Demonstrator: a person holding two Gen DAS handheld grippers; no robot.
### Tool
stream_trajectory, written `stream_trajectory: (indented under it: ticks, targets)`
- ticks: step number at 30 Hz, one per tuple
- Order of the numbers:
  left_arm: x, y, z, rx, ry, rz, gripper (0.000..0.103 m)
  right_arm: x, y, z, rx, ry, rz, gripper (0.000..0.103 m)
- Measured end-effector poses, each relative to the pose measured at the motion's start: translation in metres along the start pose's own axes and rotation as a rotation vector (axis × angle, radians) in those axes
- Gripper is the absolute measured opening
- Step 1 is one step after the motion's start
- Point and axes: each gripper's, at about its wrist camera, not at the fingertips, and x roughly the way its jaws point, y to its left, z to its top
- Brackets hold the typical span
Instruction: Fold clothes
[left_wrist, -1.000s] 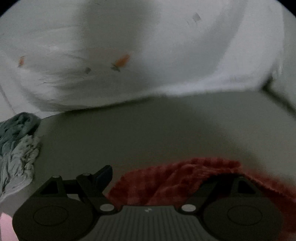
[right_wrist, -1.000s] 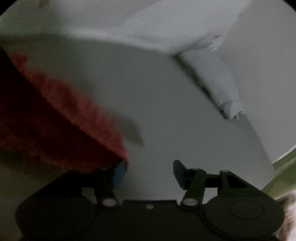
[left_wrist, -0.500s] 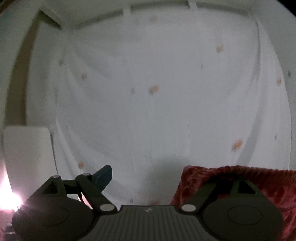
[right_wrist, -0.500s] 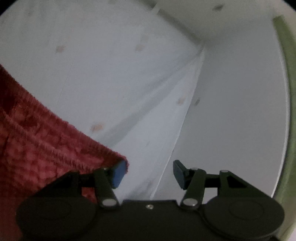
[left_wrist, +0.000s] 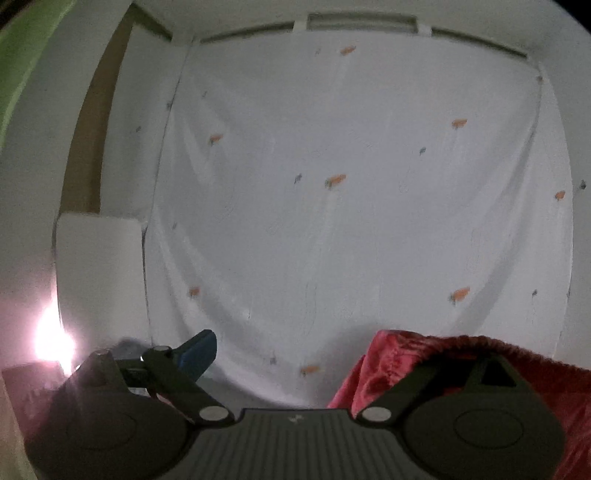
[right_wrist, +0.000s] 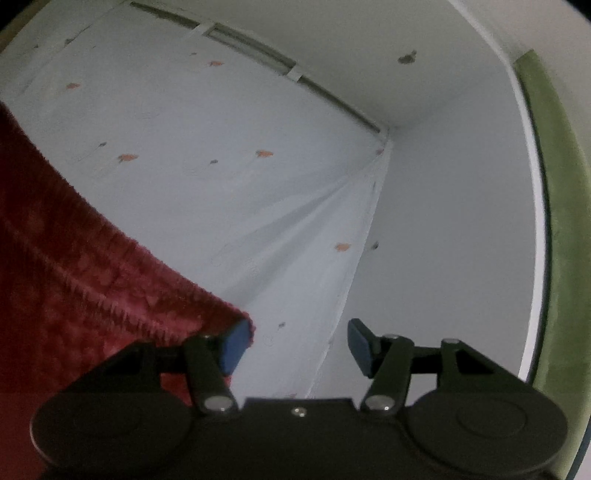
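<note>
A red textured cloth (left_wrist: 461, 365) hangs over the right finger of my left gripper (left_wrist: 295, 354), whose jaws stand wide apart; the right fingertip is hidden under the cloth. In the right wrist view the same red cloth (right_wrist: 74, 266) drapes over the left finger of my right gripper (right_wrist: 299, 343), whose jaws are also wide apart. The cloth is stretched between the two grippers, lifted up in the air. Neither gripper is pinched shut on it.
Both cameras point up at a white curtain with small orange motifs (left_wrist: 351, 203), which also shows in the right wrist view (right_wrist: 221, 166), and a white ceiling (right_wrist: 443, 92). A bright lamp glare (left_wrist: 51, 343) is at lower left. A green wall strip (right_wrist: 561, 221) is at right.
Both grippers have swung up from the grey table to face the curtain and ceiling, lifting the red cloth with them. The jaws stayed open.
</note>
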Motion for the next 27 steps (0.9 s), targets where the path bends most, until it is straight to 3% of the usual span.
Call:
stream_trajectory:
  ticks: [4,8,11,14,20,23,27]
  targets:
    - [0.017,0.006,-0.017,-0.003,0.075,0.055,0.092,0.012,0.001,-0.009,0.01,0.071,0.006,0.061]
    - [0.052,0.014,-0.043,-0.026,0.166,0.091,0.092,0.05,0.003,-0.029,0.086,0.263,0.041,0.061]
    - [0.087,0.002,-0.072,0.08,0.21,0.167,0.09,0.071,0.019,-0.046,0.108,0.388,0.102,0.061]
    - [0.115,-0.001,-0.084,0.131,0.23,0.198,0.089,0.092,0.042,-0.054,0.18,0.507,0.255,0.061]
    - [0.149,-0.004,-0.082,0.187,0.221,0.213,0.089,0.107,0.119,-0.071,0.377,0.728,0.659,0.066]
    - [0.16,-0.004,-0.08,0.221,0.21,0.206,0.089,0.114,0.157,-0.074,0.427,0.768,0.75,0.07]
    - [0.171,-0.004,-0.081,0.239,0.208,0.201,0.089,0.139,0.188,-0.085,0.57,0.909,0.855,0.077]
